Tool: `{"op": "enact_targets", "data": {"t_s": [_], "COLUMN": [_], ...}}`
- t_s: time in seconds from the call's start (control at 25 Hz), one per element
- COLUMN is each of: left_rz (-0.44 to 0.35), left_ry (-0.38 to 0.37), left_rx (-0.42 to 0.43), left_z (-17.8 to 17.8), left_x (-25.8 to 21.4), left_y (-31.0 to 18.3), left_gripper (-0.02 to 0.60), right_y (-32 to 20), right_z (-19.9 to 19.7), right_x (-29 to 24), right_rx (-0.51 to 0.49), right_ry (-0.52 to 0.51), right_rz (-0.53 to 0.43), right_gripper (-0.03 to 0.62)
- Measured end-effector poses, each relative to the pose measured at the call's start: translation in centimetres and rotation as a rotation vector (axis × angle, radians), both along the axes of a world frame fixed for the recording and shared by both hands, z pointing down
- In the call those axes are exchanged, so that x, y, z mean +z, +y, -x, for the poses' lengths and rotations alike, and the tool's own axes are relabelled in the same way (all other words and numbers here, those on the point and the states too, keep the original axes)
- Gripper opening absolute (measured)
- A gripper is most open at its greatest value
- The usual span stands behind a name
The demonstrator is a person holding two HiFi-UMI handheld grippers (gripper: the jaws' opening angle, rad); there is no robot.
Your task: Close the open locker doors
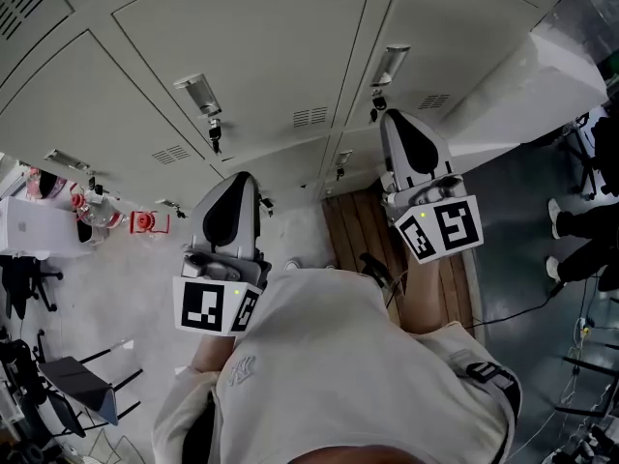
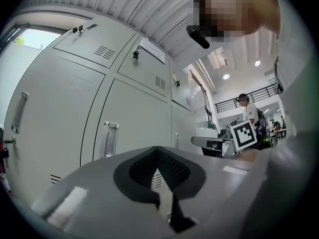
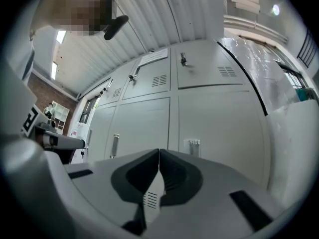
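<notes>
Two rounded grey tongs, left gripper (image 2: 158, 151), right gripper (image 3: 158, 152), jaws pressed together, vented metal locker doors (image 1: 242, 46)

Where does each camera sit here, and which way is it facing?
Head view: on the person's head, looking steeply down at the lockers; the shirt, left claw and right claw show.
Left gripper view: rides the left claw, which is shut, aimed up along the locker fronts; the right one's marker cube shows.
Right gripper view: rides the right claw, which is shut, aimed at the locker doors.
All three views share the grey lockers.
</notes>
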State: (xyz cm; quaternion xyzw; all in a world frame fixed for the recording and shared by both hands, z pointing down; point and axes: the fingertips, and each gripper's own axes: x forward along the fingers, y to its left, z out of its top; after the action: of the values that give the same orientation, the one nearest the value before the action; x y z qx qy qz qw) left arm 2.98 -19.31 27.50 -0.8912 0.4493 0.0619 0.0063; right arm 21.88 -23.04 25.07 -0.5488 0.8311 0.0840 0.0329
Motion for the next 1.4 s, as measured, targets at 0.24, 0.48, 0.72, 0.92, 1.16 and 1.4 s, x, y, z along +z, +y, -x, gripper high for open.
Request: {"op": "enact_targets", "data": {"t_s": [0.24,0.48,0.72,0.92,1.16,1.4], "left_rz": [0.036,0.057,0.05,0.045,0.04,0.012], "left_ry": [-0.026,-0.049,-0.045,-0.024,-0.01,-0.004], "left_rx": [0.041,0.053,0.035,0.027,0.047,0.069], "left_z": [0.9,1.4,0.6,-1.3,-3.6,-4.5], "left_x": [1.7,3.0,2.5,2.1,3.0,2.0], "left_y": [3.1,6.3,10.5,14.6,18.0,18.5], "left_gripper": [0.002,0.002,0.002,0.002,0.002,0.002], "right_y": [6.0,10.2,14.3,18.5,22.4,23.8], "right_z": [2.8,4.3,5.5,4.8,3.4,3.2], "right_x": [2.2,4.3,5.0,4.9,6.0,6.0], "right_rx": [0.013,0.012,-0.05,-0.083,-0.074,-0.045], "right_ry": [-0.055,-0.088,-0.075,-0.062,-0.073,-0.085], "right_rz": [0.047,0.094,0.125,0.143,0.149,0.142], "right_gripper": [0.012,0.012,0.012,0.012,0.012,0.012]}}
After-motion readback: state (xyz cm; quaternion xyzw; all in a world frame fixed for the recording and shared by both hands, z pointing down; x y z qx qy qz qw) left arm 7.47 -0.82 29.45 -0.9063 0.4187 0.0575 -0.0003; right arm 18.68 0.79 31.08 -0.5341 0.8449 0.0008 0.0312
